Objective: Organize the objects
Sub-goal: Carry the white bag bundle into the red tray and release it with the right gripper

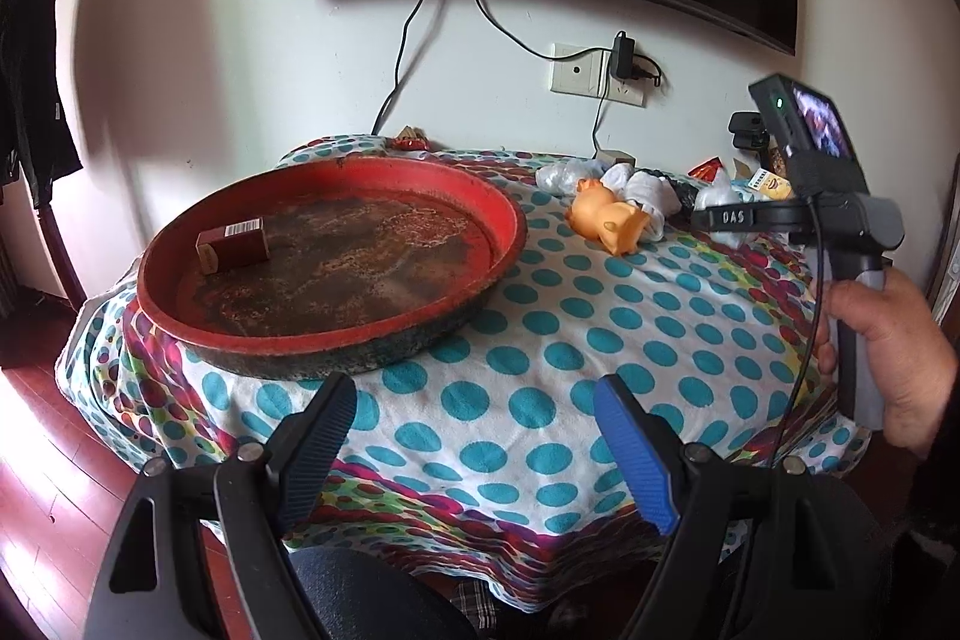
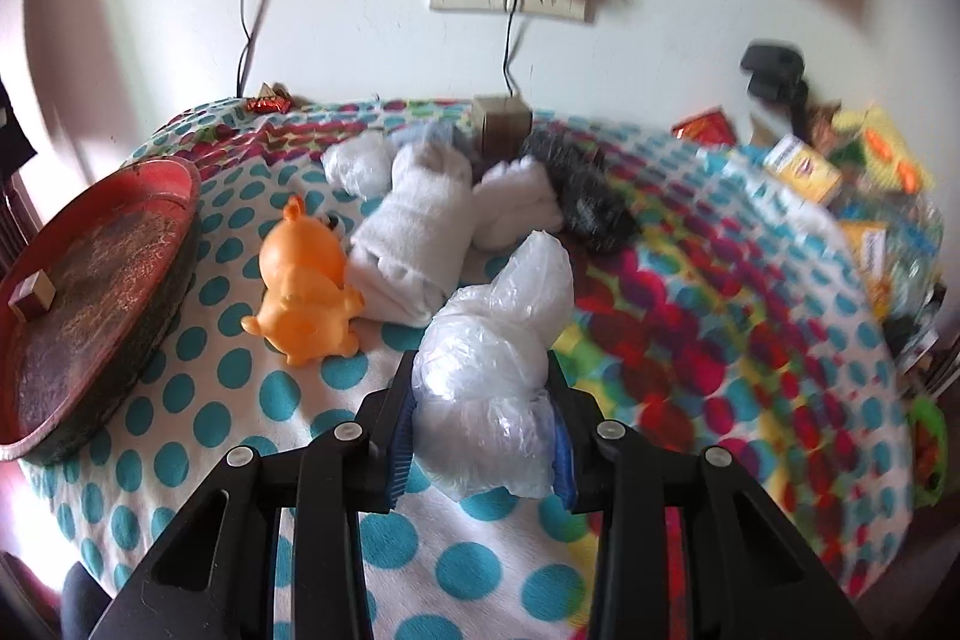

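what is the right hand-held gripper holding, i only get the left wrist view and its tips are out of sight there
Observer: The right hand-held gripper is shut on a bundled clear plastic bag, pads pressing both sides.
Operator: anything else plastic like that left on the table
Observer: Yes, another clear plastic bundle lies at the far side, beside the rolled white cloth.
Operator: what's behind the cloths, i can't make it out
Observer: A small brown box stands near the wall, with a black cable running down to it.
Operator: and on the far right
Observer: A pile of yellow and orange packets, blurred, along the table's right edge.
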